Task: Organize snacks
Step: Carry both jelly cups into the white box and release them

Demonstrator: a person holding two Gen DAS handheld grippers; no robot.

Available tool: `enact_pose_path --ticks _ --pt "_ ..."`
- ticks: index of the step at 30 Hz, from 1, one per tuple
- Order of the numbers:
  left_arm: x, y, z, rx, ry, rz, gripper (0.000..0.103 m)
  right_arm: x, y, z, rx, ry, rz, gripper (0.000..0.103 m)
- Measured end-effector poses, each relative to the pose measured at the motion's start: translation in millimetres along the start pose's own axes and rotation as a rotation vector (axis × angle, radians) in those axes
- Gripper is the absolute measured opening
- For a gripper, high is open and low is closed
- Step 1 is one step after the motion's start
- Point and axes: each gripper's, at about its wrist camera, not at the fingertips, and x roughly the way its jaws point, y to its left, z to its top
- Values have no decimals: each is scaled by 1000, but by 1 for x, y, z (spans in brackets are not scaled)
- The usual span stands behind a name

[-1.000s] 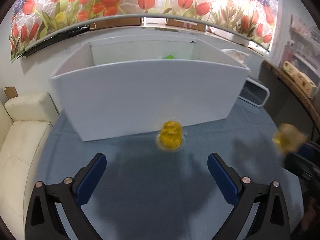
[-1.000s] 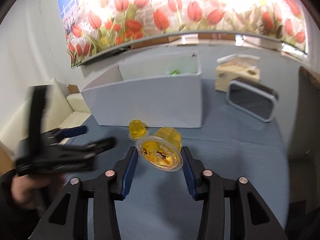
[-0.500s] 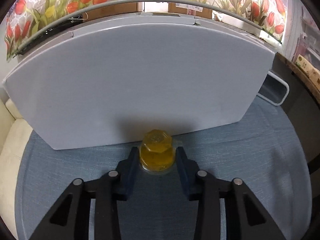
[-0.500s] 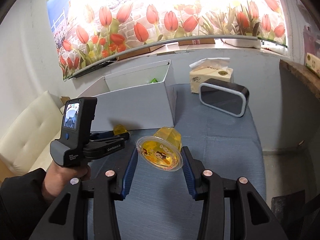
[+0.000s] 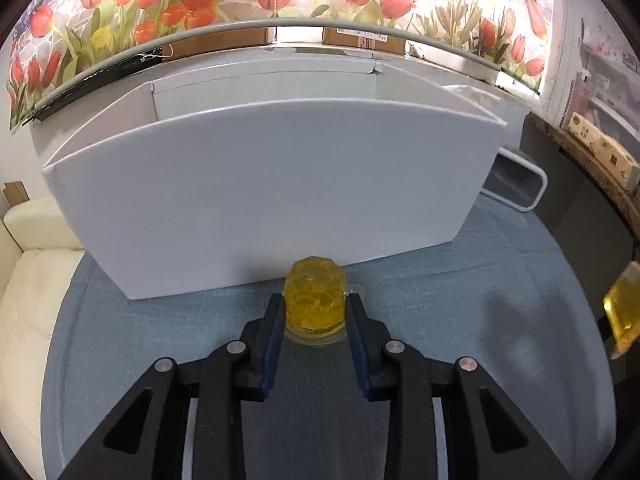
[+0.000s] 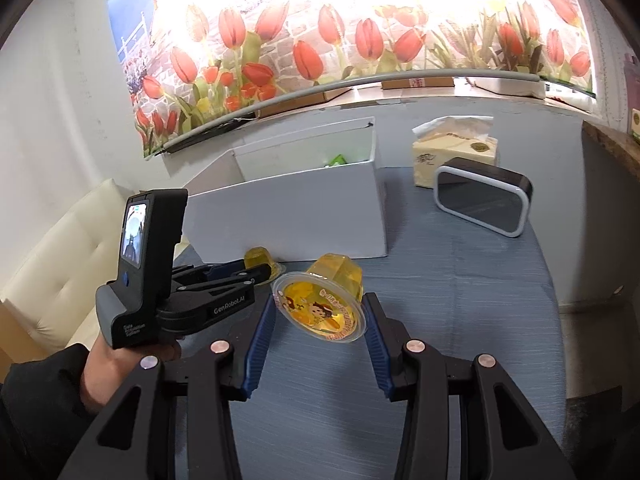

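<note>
On the blue-cloth desk [image 5: 500,280], your left gripper [image 5: 314,312] is clamping the small yellow jelly cup [image 5: 315,300] beside the white cardboard box [image 5: 272,184]; the right gripper [image 6: 320,316] is gripping another lidded yellow jelly cup [image 6: 324,308]. Lift straight, clearing the wall.

A second ago the left tongs [image 5: 314,316] stand wide open, well short of the small yellow upside-down jelly cup [image 5: 315,299] on the blue cloth-covered bench [image 5: 460,292]. Now they have moved in and closed, their blue pads pressing both sides of that cup just before the white cardboard box [image 5: 272,196]. In the right wrist view, the left tongs, blurred before, now show sharp.
</note>
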Motion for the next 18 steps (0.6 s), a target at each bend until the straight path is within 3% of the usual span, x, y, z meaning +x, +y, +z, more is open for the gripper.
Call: enact_pose_path --ticks 10,18 --pt "-58 16 -11 9 -75 -40 34 4 18 1 -20 -3 32 48" --pt "-105 35 11 -13 -148 -59 34 9 35 27 -55 -36 60 48"
